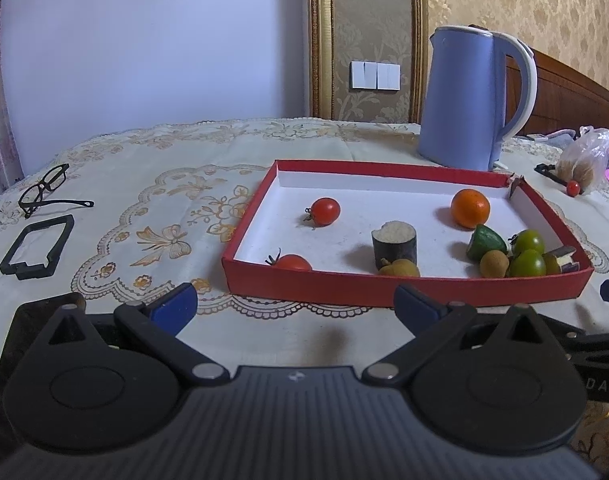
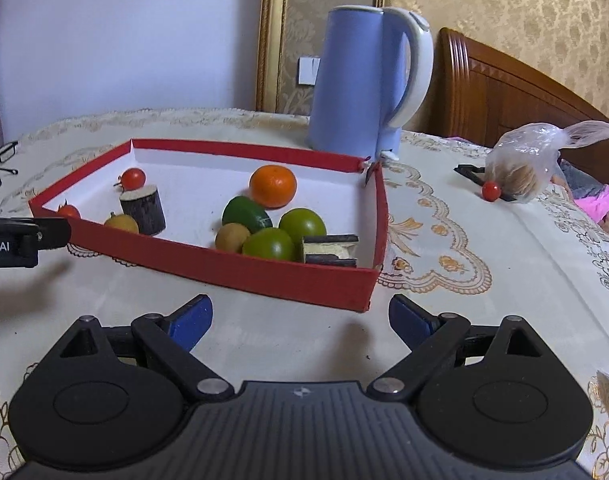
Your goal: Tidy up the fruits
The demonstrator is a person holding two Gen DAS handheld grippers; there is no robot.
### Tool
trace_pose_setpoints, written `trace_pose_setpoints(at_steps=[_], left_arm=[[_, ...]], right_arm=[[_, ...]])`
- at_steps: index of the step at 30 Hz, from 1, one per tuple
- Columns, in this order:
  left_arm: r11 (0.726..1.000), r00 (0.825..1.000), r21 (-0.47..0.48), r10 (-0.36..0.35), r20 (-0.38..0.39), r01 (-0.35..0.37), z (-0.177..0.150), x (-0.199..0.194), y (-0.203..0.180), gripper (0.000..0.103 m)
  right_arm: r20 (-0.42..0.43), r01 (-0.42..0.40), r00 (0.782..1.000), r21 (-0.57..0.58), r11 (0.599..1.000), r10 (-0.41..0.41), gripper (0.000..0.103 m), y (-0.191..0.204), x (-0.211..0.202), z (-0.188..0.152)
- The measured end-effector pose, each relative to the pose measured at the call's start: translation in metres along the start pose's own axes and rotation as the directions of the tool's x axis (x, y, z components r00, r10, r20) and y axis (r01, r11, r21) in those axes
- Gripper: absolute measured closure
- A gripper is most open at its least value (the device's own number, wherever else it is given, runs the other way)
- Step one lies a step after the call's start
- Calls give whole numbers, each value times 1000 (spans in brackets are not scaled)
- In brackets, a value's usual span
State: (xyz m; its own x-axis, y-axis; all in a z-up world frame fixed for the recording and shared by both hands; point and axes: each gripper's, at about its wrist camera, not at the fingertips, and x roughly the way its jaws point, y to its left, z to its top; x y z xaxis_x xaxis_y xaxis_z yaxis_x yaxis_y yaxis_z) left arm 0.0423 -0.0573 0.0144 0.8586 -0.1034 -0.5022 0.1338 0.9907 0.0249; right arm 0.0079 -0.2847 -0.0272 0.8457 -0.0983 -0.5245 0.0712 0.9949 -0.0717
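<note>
Both of your tongs hang wide open and empty just short of the red tray's (image 2: pixel 264 278) near wall — the left tongs (image 1: pixel 296 306) toward its left half, the right tongs (image 2: pixel 300 320) toward its right corner. Inside the tray the fruit sits in two loose groups: two red tomatoes (image 1: pixel 324 211) and a yellow fruit beside a small dark log slice (image 1: pixel 394 244) on the left, an orange (image 2: pixel 272 186) and a cluster of green fruits (image 2: pixel 302 224) crowded with a brown one into the right corner. One stray cherry tomato (image 2: pixel 491 191) lies on the surface well apart from the tray, touching a plastic bag (image 2: pixel 532 160) near the blue kettle (image 2: pixel 360 80). You appear to be between picks, most fruit already gathered. The likely next move falls to your right tongs — reach past the tray's right wall, straddle that stray tomato, and close gently, as it is small, round and apt to roll against the bag.
</note>
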Motion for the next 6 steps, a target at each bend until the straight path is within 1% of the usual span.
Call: trace_pose_setpoints(at_steps=[6], left_arm=[[1000, 1000, 9, 26, 8, -26, -2, 0, 1, 0]], right_arm=[[-39, -9, 999, -36, 999, 8, 7, 6, 8, 1]])
